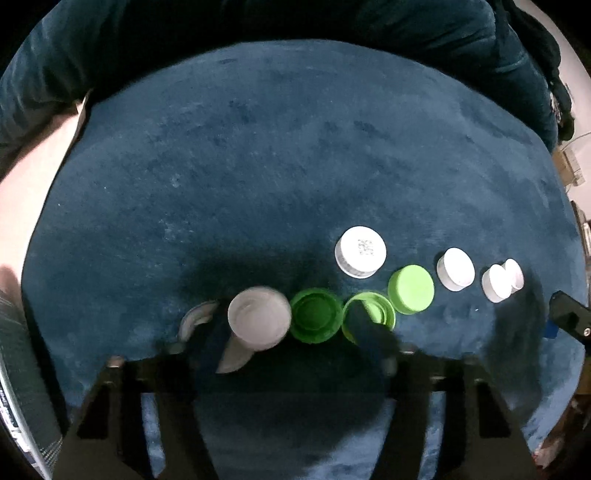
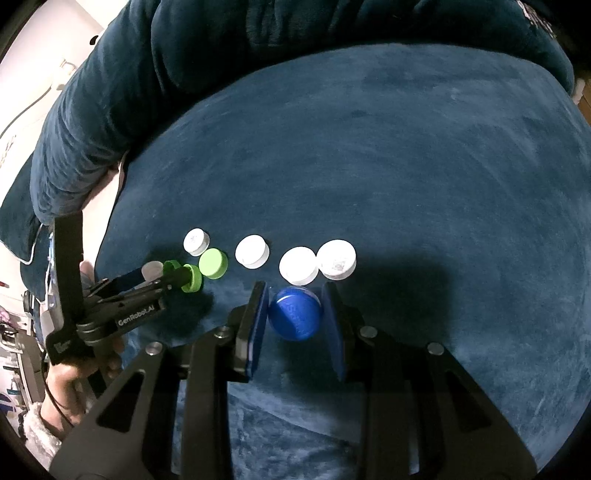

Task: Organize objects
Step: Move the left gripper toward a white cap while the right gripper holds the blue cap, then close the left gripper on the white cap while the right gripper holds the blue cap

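Note:
Bottle caps lie in a row on a dark blue plush cushion (image 1: 280, 155). In the left wrist view my left gripper (image 1: 295, 328) is open, straddling a translucent white cap (image 1: 259, 318) and an upturned green cap (image 1: 316, 314); its right finger covers part of a second upturned green cap (image 1: 373, 308). A green cap lying top up (image 1: 411, 289) and several white caps (image 1: 360, 252) lie to the right. In the right wrist view my right gripper (image 2: 295, 314) has a blue cap (image 2: 294, 313) between its blue pads (image 2: 258, 325); a small gap shows on the left side. White caps (image 2: 298, 265) lie just beyond.
The cushion (image 2: 406, 166) has a plush backrest (image 2: 258, 33) behind. A hand (image 2: 74, 380) holds the left gripper (image 2: 173, 278) at the left edge. Room clutter shows at the far left and right borders.

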Tool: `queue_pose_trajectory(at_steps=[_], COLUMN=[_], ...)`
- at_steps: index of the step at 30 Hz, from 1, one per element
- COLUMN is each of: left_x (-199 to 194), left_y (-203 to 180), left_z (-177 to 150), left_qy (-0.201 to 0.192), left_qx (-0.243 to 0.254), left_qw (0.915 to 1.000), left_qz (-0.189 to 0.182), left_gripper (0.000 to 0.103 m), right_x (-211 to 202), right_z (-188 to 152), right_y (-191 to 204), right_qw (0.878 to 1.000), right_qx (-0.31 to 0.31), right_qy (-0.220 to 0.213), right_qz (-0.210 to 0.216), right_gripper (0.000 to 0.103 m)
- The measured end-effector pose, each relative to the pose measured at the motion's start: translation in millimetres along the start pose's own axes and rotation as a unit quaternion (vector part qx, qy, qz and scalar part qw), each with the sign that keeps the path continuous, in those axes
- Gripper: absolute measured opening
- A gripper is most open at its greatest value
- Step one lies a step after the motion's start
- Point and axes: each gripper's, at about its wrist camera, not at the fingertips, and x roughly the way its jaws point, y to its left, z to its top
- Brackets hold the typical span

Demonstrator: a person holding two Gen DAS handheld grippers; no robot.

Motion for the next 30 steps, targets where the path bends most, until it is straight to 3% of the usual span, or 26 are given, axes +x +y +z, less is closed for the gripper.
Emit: queue_pose_trajectory(at_steps=[2, 5, 12, 13, 16, 17, 21, 23, 25, 27, 28, 29, 30], left_x=[-2.6, -9.5, -17.2, -20.0, -26.2, -27.5, -23.1, -19.5, -8.1, -1.2, 1.4, 2.0, 0.6], left_y=[8.0, 15.9, 24.8, 27.0, 35.3, 37.0, 30.5, 30.6, 28.1, 28.7, 30.1, 31.5, 32.7], left_z=[3.2, 1.3, 9.2, 9.1, 8.6, 7.9, 1.4, -4.4, -7.0, -8.2, -8.3, -8.1, -7.9], left_qy=[-0.002, -0.006, -0.025, -0.027, -0.024, -0.020, 0.009, 0.021, 0.032, 0.035, 0.037, 0.039, 0.038], left_qx=[-0.013, -0.035, -0.052, -0.056, -0.065, -0.065, -0.038, -0.023, -0.013, -0.014, -0.017, -0.020, -0.023], left_qw=[0.9999, 0.9991, 0.9983, 0.9980, 0.9974, 0.9975, 0.9992, 0.9995, 0.9991, 0.9989, 0.9986, 0.9982, 0.9981], left_qz=[-0.008, -0.021, -0.013, -0.013, -0.020, -0.019, -0.002, 0.008, 0.023, 0.029, 0.033, 0.040, 0.041], left_gripper=[0.028, 0.026, 0.026, 0.027, 0.056, 0.061, 0.063, 0.077, 0.077, 0.068, 0.049, 0.042, 0.042], right_x=[0.7, 2.2, 2.1, 2.2, 2.8, 2.9, 2.3, 2.2, 1.8, 1.6, 1.6, 1.9, 2.2], right_z=[1.3, 2.8, 4.8, 5.0, 4.1, 3.8, 4.7, 4.6, 4.1, 3.7, 3.3, 3.3, 2.7], right_y=[1.0, 0.8, -0.6, -0.5, -0.8, -0.7, 1.0, 2.0, 2.8, 3.4, 4.2, 4.3, 4.0], right_qw=[1.000, 1.000, 1.000, 1.000, 1.000, 1.000, 1.000, 1.000, 1.000, 1.000, 1.000, 1.000, 1.000], right_qx=[-0.001, -0.003, -0.005, -0.006, -0.008, -0.008, -0.008, -0.009, -0.009, -0.010, -0.011, -0.011, -0.011], right_qy=[0.001, 0.003, 0.004, 0.004, 0.004, 0.005, 0.004, 0.004, 0.003, 0.003, 0.003, 0.003, 0.003], right_qz=[0.000, 0.000, 0.001, 0.001, 0.000, 0.000, 0.002, 0.002, 0.001, 0.001, 0.001, 0.000, 0.000], right_gripper=[0.031, 0.031, 0.031, 0.031, 0.031, 0.031, 0.031, 0.031, 0.031, 0.031, 0.031, 0.031, 0.031])
